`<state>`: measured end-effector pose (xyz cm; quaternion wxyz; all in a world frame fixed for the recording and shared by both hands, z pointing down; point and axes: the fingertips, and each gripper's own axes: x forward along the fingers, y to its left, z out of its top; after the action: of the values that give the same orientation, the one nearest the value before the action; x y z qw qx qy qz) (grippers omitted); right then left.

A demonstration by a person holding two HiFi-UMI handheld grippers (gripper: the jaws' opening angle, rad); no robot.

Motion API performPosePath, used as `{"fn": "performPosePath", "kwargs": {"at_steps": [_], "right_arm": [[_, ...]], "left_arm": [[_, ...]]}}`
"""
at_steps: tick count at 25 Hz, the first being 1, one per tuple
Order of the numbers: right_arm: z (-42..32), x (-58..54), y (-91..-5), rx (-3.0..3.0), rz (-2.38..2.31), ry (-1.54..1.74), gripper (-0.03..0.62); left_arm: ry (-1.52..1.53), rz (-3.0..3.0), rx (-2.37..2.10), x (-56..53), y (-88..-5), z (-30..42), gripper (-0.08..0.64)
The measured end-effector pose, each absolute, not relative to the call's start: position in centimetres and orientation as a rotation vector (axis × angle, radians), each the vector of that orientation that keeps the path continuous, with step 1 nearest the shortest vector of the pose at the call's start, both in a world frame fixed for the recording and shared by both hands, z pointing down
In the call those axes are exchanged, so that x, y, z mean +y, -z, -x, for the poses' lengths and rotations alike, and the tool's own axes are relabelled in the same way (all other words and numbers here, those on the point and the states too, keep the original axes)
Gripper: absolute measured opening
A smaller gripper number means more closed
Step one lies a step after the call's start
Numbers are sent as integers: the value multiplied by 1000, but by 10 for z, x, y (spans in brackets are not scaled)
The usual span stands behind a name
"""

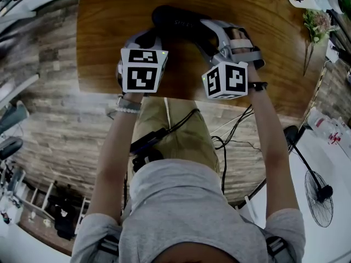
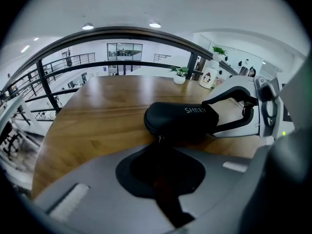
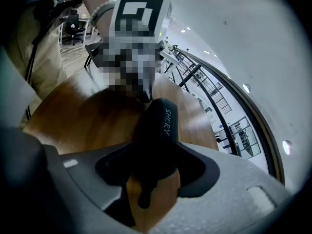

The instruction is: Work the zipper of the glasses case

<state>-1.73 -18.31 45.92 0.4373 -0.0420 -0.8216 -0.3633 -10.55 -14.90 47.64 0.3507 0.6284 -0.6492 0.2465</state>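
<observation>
Left claw (image 2: 160,149) sits at the near end of the case (image 2: 178,118). Its jaws are drawn together, and the small metal pull (image 2: 160,138) is right at their tips, apparently pinched. The black case lies on its side on the table (image 2: 92,116), its zipper seam facing the left claw.

At the case's far end, the right claw (image 3: 152,152) clamps the rounded tip, with one jaw on each side of it. This pins the case for the pull.

Beyond the case the wood runs on to a potted plant (image 2: 180,72) at the table's far edge, with a railing (image 2: 63,67) behind that.

The likely trouble is the pull. It is tiny and only the jaw tips have it, so a tug off the line of the seam could slip it free or jam the slider at the curve. The right claw holds only one end, so a hard drag could also twist the case in its jaws or slide it across the smooth wood.
</observation>
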Motion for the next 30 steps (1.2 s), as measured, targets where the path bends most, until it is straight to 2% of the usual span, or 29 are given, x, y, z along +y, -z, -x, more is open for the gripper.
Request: {"fn": "performPosePath", "kwargs": {"at_steps": [10, 13, 16, 20, 23, 25, 28, 30], "right_arm": [[17, -185, -461, -2028, 72, 925, 241], [18, -186, -462, -2030, 36, 919, 249], [20, -184, -462, -2045, -2, 864, 266], [22, -178, -455, -2088, -37, 718, 261], [22, -171, -442, -2145, -82, 643, 254], [23, -170, -423, -2216, -163, 595, 132], [20, -171, -394, -2334, -332, 444, 6], [17, -171, -376, -2419, -423, 285, 2]], "left_arm": [[-675, -1693, -1689, -153, -479, 113, 25], [-649, -1746, -1637, -151, -477, 105, 112], [-639, -1791, -1612, -143, -471, 103, 143], [-602, -1865, -1618, -133, -450, 110, 140], [-552, -1907, -1661, -129, -426, 123, 86], [-529, -1928, -1721, -128, -408, 134, 28], [-488, -1984, -1776, -127, -377, 142, 14], [-475, -2046, -1788, -126, -356, 141, 14]]}}
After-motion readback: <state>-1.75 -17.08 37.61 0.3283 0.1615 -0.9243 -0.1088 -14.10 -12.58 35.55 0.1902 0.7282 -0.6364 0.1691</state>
